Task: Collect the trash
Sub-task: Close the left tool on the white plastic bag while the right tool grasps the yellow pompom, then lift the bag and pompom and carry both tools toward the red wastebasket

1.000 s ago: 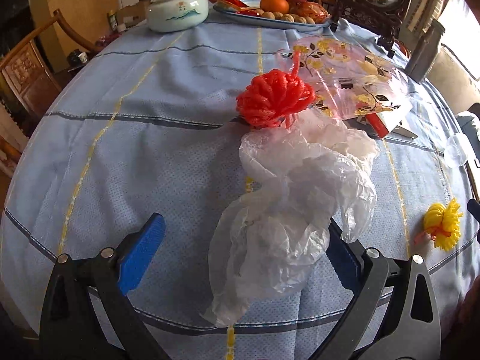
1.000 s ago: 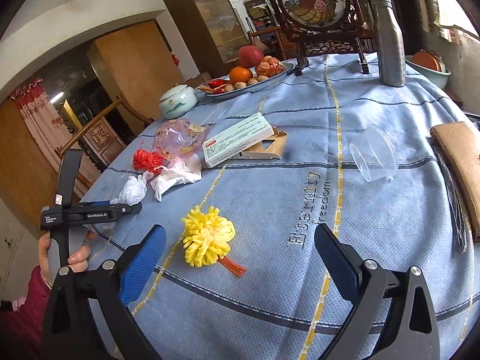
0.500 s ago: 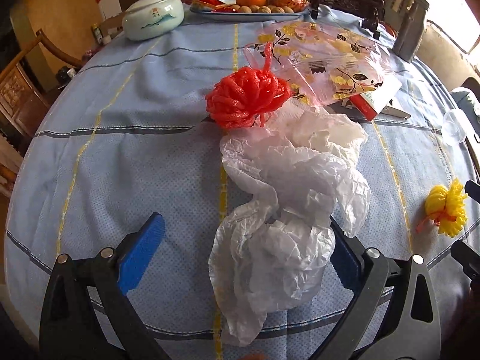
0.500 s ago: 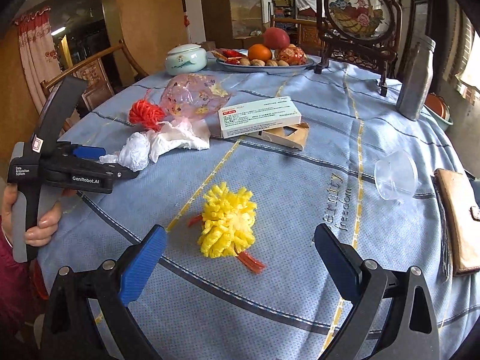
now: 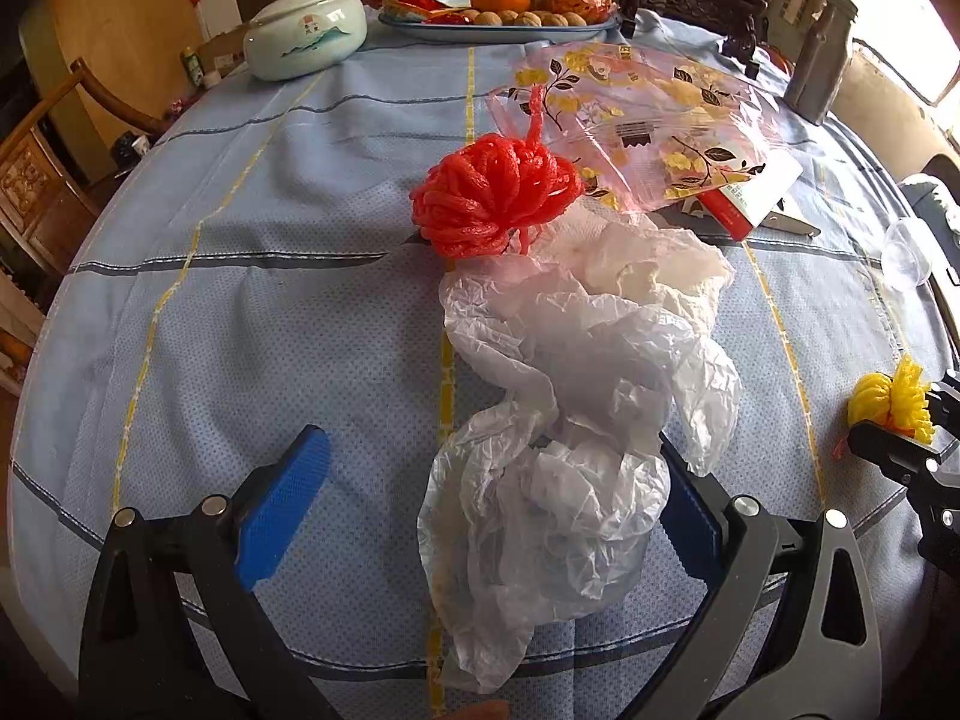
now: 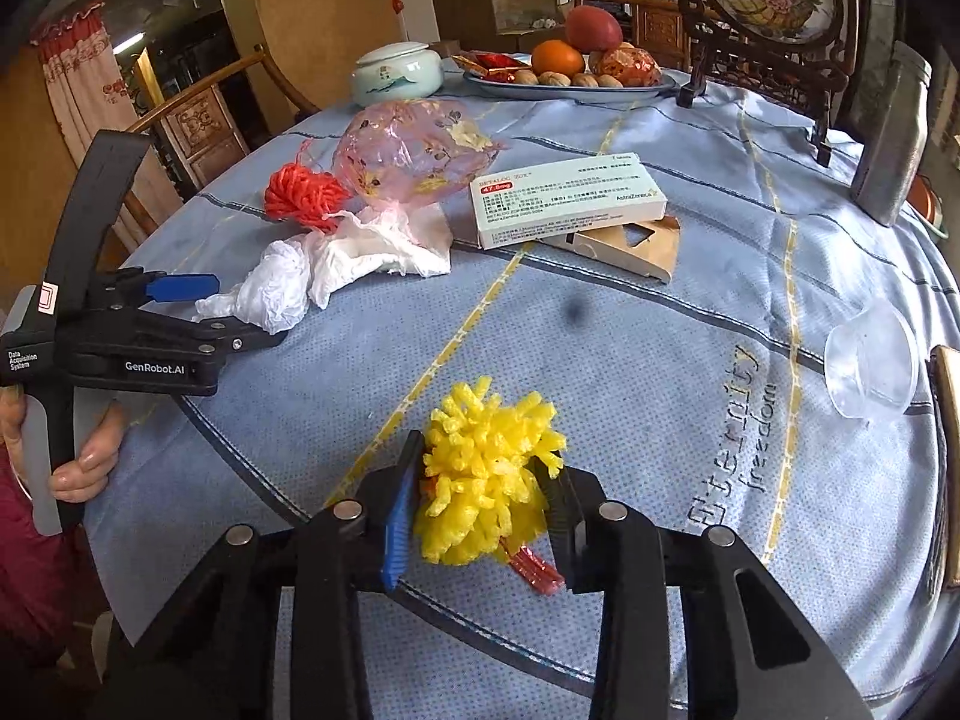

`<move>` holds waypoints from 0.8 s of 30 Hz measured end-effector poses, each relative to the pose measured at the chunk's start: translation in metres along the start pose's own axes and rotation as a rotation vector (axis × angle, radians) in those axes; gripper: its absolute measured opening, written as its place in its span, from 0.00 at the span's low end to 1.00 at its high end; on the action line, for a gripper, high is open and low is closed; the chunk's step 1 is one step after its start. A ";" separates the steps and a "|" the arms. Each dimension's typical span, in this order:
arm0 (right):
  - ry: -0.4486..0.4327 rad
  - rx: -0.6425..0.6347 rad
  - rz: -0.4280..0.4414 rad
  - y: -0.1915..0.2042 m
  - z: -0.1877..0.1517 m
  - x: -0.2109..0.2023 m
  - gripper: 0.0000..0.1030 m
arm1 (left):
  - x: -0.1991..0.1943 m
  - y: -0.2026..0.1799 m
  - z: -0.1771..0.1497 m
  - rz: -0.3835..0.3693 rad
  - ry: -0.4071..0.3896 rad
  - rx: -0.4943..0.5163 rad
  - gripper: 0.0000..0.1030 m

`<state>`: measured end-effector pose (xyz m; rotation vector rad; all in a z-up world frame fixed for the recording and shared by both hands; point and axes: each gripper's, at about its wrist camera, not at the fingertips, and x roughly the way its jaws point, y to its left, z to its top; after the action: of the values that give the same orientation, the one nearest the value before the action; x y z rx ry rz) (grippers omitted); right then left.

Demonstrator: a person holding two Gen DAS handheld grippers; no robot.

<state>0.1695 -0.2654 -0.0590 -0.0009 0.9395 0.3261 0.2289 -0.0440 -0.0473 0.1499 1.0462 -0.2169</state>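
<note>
My right gripper (image 6: 483,501) pinches the yellow foam net (image 6: 489,471) near the table's (image 6: 660,360) front edge. My left gripper (image 5: 480,516) gapes around the crumpled white plastic bag (image 5: 576,420); only its view shows that spread.

Bare blue cloth-covered bench (image 5: 288,276) lies open left of the crumpled white plastic bag (image 5: 576,420). Beyond it, a red foam-net ball (image 5: 495,198) and pink flowered plastic bag (image 5: 648,114) crowd the middle.
</note>
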 end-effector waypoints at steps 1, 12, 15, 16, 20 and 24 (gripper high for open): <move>0.001 0.000 0.001 0.000 0.000 0.000 0.36 | 0.000 0.000 0.000 0.000 0.000 0.000 0.94; 0.004 0.070 0.086 -0.013 -0.001 0.000 0.37 | -0.011 -0.009 -0.001 -0.025 -0.059 0.032 0.50; -0.002 0.075 0.092 -0.013 -0.001 0.000 0.37 | -0.018 -0.014 -0.002 -0.040 -0.097 0.055 0.32; -0.009 0.077 0.097 -0.013 -0.001 -0.002 0.36 | -0.021 -0.013 -0.003 -0.048 -0.116 0.054 0.30; -0.077 0.076 0.084 -0.013 -0.003 -0.015 0.36 | -0.036 -0.006 -0.007 -0.072 -0.171 0.015 0.18; -0.158 0.022 0.004 0.001 -0.008 -0.033 0.36 | -0.048 -0.004 -0.016 -0.078 -0.183 0.008 0.17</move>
<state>0.1448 -0.2742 -0.0372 0.0464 0.7863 0.3145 0.1912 -0.0391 -0.0131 0.0949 0.8696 -0.2997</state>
